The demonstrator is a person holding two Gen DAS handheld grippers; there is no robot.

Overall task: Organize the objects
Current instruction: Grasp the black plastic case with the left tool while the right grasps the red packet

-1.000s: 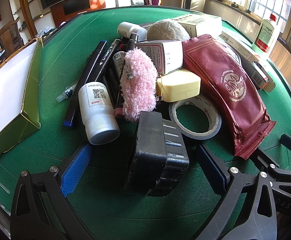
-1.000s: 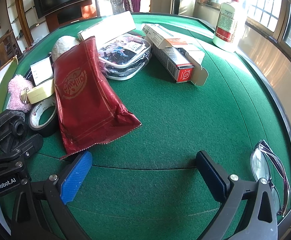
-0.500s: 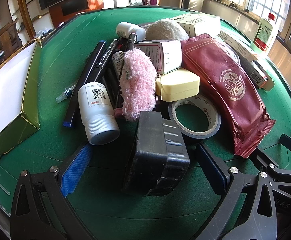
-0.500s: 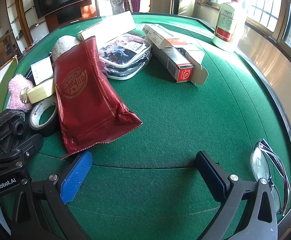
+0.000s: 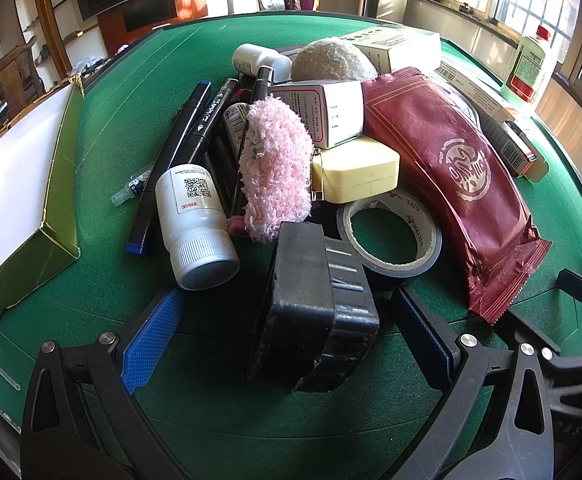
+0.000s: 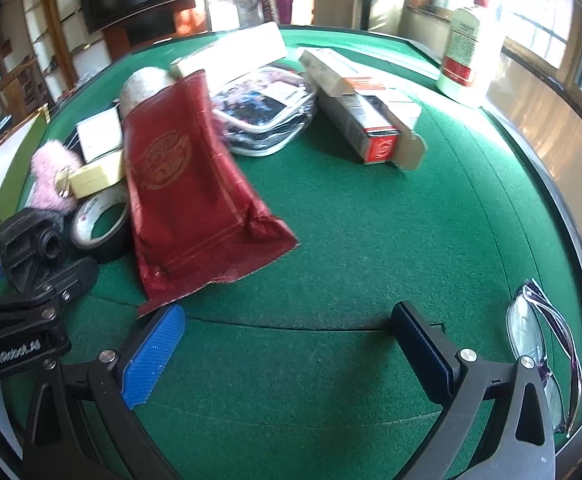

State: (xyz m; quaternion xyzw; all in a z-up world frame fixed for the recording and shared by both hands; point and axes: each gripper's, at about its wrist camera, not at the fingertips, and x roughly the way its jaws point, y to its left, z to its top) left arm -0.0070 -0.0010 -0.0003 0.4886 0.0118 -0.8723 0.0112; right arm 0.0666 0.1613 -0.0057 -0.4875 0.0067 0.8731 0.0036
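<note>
Left gripper (image 5: 287, 328) spread wide around a chunky black ribbed plastic block (image 5: 311, 312)

The block stands tilted on the green felt table (image 5: 103, 128), neither blue pad touching it; just beyond, a white screw-cap pill bottle (image 5: 195, 220) lies on its side; a fluffy pink pouch (image 5: 275, 172) beside it; a grey tape roll (image 5: 391, 236) sits against a long dark-red foil packet (image 5: 459, 176); black marker pens (image 5: 187, 132) behind.

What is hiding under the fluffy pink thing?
Under the fluffy pink thing lie dark marker pens; their ends poke out above and below it. A pink tip shows at its lower edge. Whatever sits beneath its middle is covered.
</note>
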